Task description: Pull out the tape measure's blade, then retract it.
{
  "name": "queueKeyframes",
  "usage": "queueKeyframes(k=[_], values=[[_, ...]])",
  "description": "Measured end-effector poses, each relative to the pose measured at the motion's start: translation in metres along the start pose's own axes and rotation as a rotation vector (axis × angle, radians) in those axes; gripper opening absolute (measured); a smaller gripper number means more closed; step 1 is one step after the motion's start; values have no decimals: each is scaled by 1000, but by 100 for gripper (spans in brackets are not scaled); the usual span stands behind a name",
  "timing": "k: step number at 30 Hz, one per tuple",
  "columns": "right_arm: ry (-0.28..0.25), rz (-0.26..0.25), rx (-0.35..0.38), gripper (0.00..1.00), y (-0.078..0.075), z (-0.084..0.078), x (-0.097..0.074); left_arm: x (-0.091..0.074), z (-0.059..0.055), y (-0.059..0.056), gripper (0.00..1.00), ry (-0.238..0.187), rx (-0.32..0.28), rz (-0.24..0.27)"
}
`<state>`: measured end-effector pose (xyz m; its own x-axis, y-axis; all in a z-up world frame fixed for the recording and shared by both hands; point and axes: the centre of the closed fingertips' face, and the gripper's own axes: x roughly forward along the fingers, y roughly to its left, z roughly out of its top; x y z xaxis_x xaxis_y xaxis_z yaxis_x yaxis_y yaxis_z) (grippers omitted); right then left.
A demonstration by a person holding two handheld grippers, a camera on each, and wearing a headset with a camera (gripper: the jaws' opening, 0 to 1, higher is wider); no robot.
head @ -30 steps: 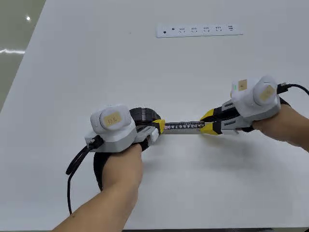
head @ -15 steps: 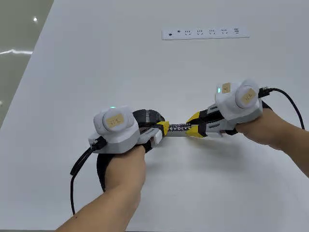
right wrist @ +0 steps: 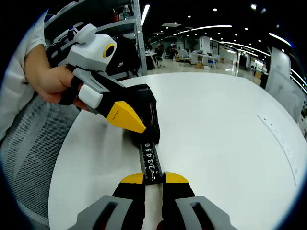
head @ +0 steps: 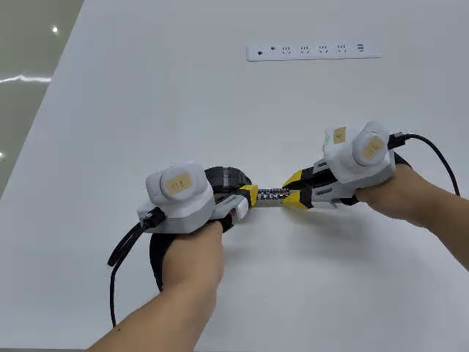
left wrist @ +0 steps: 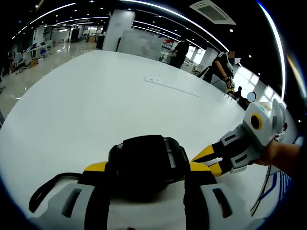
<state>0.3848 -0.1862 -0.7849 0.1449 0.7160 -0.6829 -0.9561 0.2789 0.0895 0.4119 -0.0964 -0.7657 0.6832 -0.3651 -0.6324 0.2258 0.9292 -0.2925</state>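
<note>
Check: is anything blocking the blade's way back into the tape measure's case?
Nothing visible does. The short exposed blade runs straight from the right gripper to the case clamped in the left gripper, above the table.

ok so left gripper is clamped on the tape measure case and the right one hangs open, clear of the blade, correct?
Not quite: the right gripper is shut on the blade, as the right gripper view shows. The left gripper is clamped on the tape measure case.
</note>
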Motion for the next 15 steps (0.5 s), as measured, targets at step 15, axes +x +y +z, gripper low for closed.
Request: queueKeyframes(k=[15], values=[[-2,-13,-2,9,0,0,1,3,0,0,60,-5,21,36]])
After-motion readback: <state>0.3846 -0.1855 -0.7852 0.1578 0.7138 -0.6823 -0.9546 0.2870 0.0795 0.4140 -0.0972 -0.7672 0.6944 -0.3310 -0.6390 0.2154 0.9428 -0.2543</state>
